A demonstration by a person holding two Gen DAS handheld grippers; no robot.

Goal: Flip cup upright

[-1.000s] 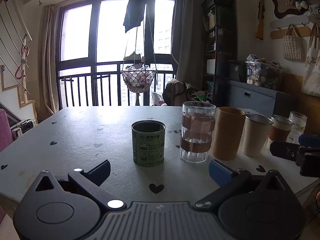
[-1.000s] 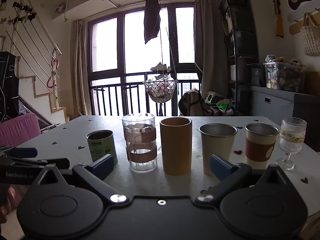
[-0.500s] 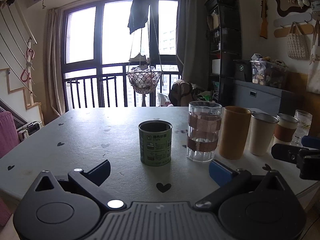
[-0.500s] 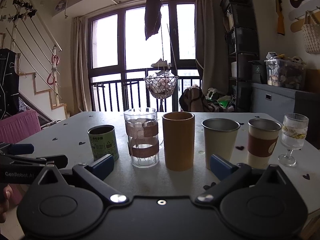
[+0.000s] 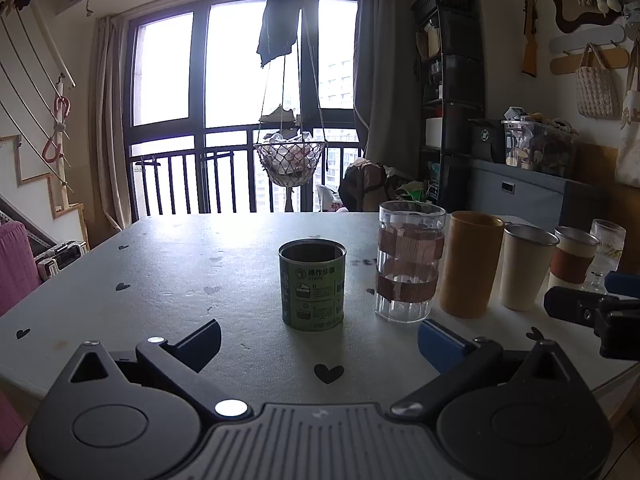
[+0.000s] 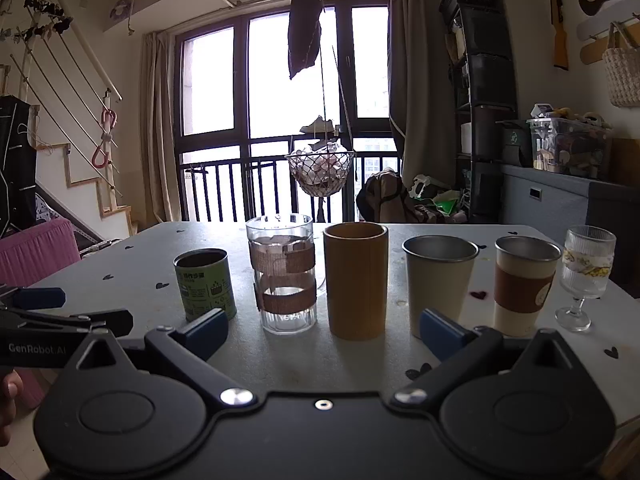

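Six vessels stand in a row on the grey table [image 6: 400, 360], every one mouth-up: green tin cup [image 6: 205, 283], clear glass [image 6: 283, 272], yellow tumbler [image 6: 355, 280], grey steel cup [image 6: 438, 280], sleeved cup [image 6: 524, 284] and stemmed glass [image 6: 585, 276]. None lies tipped or inverted, so I judge the flip done, or no cup left needing it.

Over the last second both cameras have drifted back and slightly up; the cups sit a touch lower and smaller in view than before. To me that reads as retreat, not approach.

The left gripper [image 5: 318, 338] holds its blue-tipped fingers [image 5: 202, 338] wide apart with nothing between them; the green tin cup [image 5: 312, 284] stands at twelve o'clock beyond them, untouched. The right gripper [image 6: 324, 330] is equally wide and empty.

The right view alone shows the whole row, the stemmed glass clear at three o'clock. The left view crowds those far cups together but shows the right gripper edging in at four o'clock.
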